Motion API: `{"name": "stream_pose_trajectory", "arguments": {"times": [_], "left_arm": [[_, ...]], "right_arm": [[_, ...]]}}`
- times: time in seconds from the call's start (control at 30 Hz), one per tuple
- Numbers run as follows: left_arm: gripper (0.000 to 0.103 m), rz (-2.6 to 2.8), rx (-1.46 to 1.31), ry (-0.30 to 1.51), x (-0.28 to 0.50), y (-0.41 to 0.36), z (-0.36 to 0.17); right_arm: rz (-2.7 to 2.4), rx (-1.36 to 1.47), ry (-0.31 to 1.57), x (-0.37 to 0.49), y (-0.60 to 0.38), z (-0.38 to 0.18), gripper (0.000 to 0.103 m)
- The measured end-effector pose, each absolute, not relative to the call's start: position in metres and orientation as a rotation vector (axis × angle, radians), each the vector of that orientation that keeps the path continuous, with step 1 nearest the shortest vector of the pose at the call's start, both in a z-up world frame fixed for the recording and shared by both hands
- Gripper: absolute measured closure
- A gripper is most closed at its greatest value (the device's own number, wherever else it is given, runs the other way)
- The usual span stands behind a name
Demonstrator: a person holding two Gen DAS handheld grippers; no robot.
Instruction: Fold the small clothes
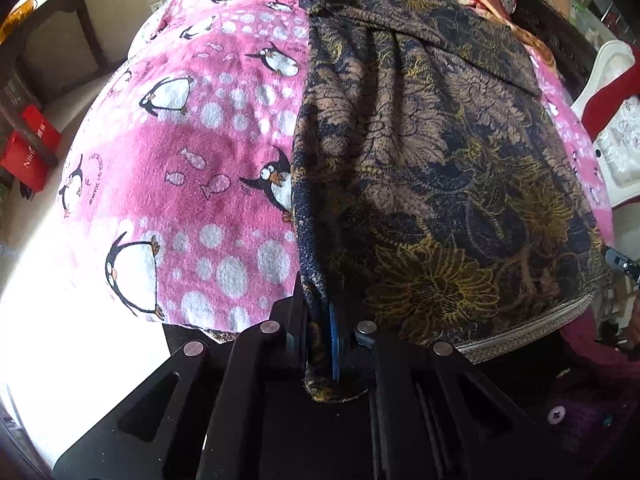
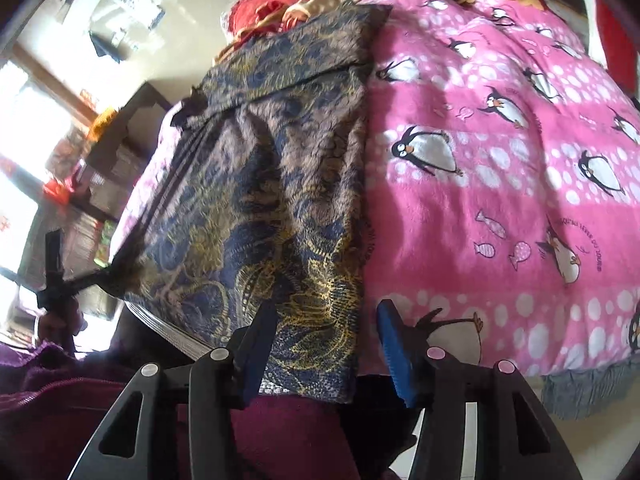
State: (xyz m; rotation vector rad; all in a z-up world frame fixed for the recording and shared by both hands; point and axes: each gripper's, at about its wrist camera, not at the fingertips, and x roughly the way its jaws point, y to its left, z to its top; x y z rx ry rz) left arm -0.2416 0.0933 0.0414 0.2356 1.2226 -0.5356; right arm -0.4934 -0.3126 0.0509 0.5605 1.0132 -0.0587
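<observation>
On penguin blanket (image 1: 180,168), left gripper (image 1: 320,336) pinching garment (image 1: 420,168)

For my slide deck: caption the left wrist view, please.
Left gripper shut on the near edge of a floral garment spread over a pink penguin blanket.

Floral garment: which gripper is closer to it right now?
Left. The left gripper is shut on the floral garment at its near corner. The right gripper is open, its fingers straddling the opposite near corner, not clamped.
</observation>
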Motion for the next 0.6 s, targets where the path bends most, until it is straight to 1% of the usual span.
{"name": "stream_pose_trajectory", "arguments": {"times": [0.07,0.13,0.17,0.2,0.23,0.27,0.33,0.4,0.6], "left_arm": [[0.097,-0.529,0.234,1.238,-0.24,0.091,0.035],[0.091,-0.525,0.228,1.244,-0.24,0.093,0.033],[0.091,-0.526,0.223,1.246,-0.24,0.094,0.033],[0.091,-0.526,0.222,1.246,-0.24,0.094,0.032],[0.091,-0.525,0.225,1.247,-0.24,0.094,0.032],[0.091,-0.524,0.23,1.248,-0.24,0.094,0.031],[0.087,-0.525,0.231,1.254,-0.24,0.092,0.03],[0.085,-0.53,0.23,1.259,-0.24,0.091,0.029],[0.084,-0.537,0.24,1.269,-0.237,0.088,0.027]], "right_arm": [[-0.06,0.553,1.019,-0.491,-0.312,0.051,0.053],[-0.06,0.545,1.03,-0.49,-0.312,0.052,0.059],[-0.06,0.536,1.036,-0.489,-0.312,0.052,0.061],[-0.058,0.531,1.04,-0.489,-0.312,0.052,0.07],[-0.053,0.529,1.042,-0.488,-0.312,0.052,0.08],[-0.045,0.528,1.043,-0.488,-0.311,0.052,0.085],[-0.03,0.508,1.049,-0.486,-0.306,0.051,0.092],[0.001,0.503,1.035,-0.485,-0.302,0.051,0.094],[0.03,0.544,1.027,-0.478,-0.3,0.047,0.095]]}}
